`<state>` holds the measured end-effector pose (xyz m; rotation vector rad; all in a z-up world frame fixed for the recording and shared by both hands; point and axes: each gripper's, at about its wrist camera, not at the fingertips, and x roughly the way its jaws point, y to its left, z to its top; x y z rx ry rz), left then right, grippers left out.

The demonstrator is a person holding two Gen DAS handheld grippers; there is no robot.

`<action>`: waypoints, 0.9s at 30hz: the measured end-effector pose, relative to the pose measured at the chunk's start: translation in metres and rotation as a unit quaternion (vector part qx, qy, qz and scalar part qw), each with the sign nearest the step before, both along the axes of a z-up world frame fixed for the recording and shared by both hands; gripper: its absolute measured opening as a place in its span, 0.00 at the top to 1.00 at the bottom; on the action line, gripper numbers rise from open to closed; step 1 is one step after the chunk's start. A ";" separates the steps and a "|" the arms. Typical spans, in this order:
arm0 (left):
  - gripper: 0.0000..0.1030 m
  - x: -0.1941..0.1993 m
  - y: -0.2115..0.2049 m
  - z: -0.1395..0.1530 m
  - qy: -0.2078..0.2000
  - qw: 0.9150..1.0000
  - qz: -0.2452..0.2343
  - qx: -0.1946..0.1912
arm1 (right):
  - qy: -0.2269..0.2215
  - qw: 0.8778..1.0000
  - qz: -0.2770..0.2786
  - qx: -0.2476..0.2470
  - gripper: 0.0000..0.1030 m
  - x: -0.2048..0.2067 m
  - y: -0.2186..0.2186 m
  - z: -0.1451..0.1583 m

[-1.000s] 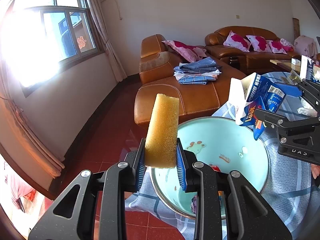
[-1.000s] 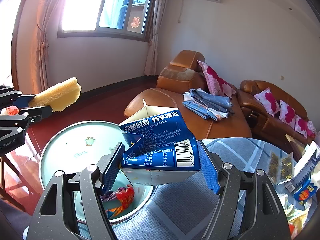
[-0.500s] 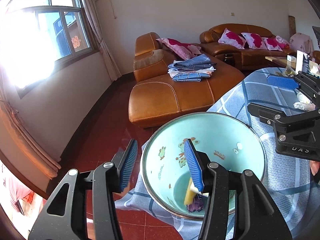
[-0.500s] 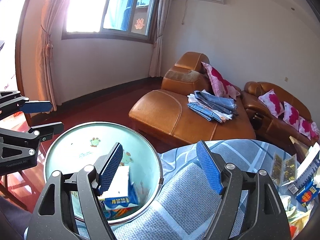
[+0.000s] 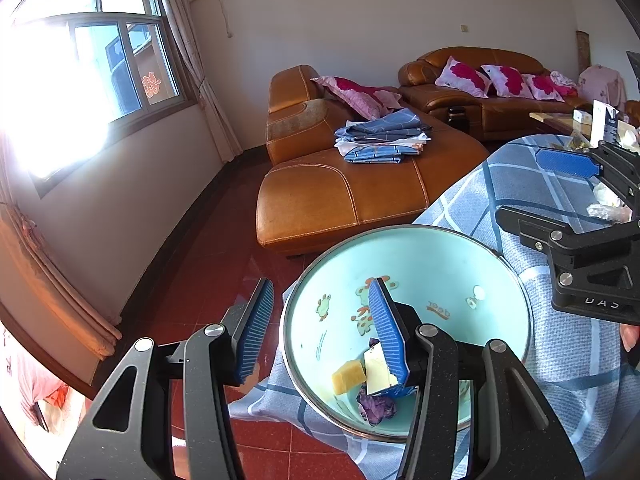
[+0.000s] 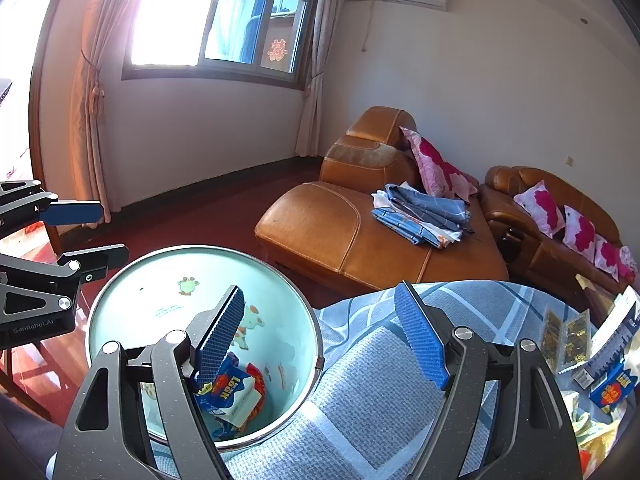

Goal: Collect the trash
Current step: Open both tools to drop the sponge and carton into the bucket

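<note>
A: Checked cloth (image 6: 360,408) on table, basin (image 5: 508,276) at its edge. Trash?
B: Milk carton (image 6: 230,394) lies tilted in basin, long axis slanting up-left; sponge (image 5: 349,376) beside it.
A: Grippers?
B: Left gripper (image 5: 320,332) and right gripper (image 6: 320,340) both spread, empty, over basin.

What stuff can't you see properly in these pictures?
- Basin bottom: in both wrist views, gripper fingers cover part of the trash.
- Purple scrap, left wrist view: crumpled, half under the milk carton; cannot tell what it is.
- Packets on the table, right wrist view: print too small, the pile is cut by the picture's edge.
- Outside the window: lost in glare.
</note>
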<state>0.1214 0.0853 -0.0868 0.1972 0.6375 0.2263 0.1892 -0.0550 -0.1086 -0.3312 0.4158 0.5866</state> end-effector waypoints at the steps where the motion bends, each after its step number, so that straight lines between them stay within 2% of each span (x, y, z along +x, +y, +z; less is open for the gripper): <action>1: 0.52 0.000 0.000 0.000 0.000 1.000 0.000 0.000 | 0.000 1.000 0.000 0.000 0.25 0.000 0.000 0.000; 17: 0.51 0.000 0.001 0.002 -0.002 1.000 0.000 -0.003 | -0.016 1.000 -0.007 0.002 0.24 -0.003 -0.001 0.003; 20: 0.49 -0.001 -0.003 0.005 -0.006 1.000 -0.005 -0.005 | -0.032 0.999 -0.034 0.014 0.24 -0.009 -0.010 0.007; 22: 0.46 -0.002 -0.006 0.007 -0.011 1.000 -0.011 -0.004 | -0.035 0.998 -0.057 0.016 0.24 -0.013 -0.016 0.010; 27: 0.46 -0.003 -0.024 0.006 -0.010 0.999 -0.037 -0.016 | -0.032 0.992 -0.118 0.025 0.24 -0.030 -0.045 0.018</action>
